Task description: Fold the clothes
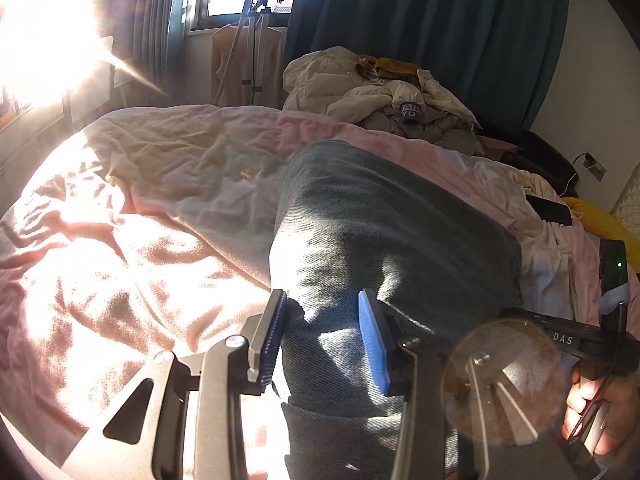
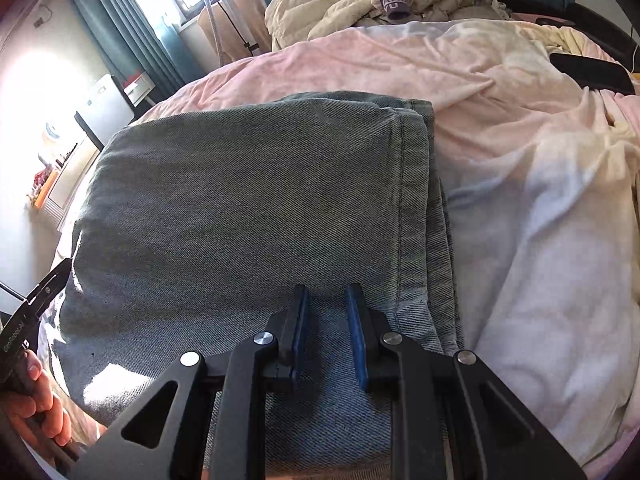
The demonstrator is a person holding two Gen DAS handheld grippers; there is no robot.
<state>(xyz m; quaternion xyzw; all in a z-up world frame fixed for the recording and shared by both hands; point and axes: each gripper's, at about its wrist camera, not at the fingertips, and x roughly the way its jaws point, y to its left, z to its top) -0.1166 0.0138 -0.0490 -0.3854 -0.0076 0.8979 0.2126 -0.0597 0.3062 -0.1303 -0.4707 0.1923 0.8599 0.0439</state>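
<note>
A pair of grey-blue jeans (image 2: 248, 200) lies folded over on the pink bed cover (image 2: 400, 64); it also shows in the left wrist view (image 1: 384, 232). My left gripper (image 1: 324, 308) is open over the near left edge of the jeans, with denim between its blue pads (image 1: 374, 344). My right gripper (image 2: 326, 300) is partly open over the near edge, close to the hem and side seam. Neither pair of jaws is closed on the cloth. The right gripper's body shows at the right of the left wrist view (image 1: 576, 338).
A heap of cream and yellow clothes (image 1: 384, 88) lies at the far end of the bed. A black object (image 2: 592, 72) rests on the cover at the far right. Teal curtains (image 1: 440, 20), a window and a stand (image 1: 256, 40) are behind. Strong sun glare fills the left.
</note>
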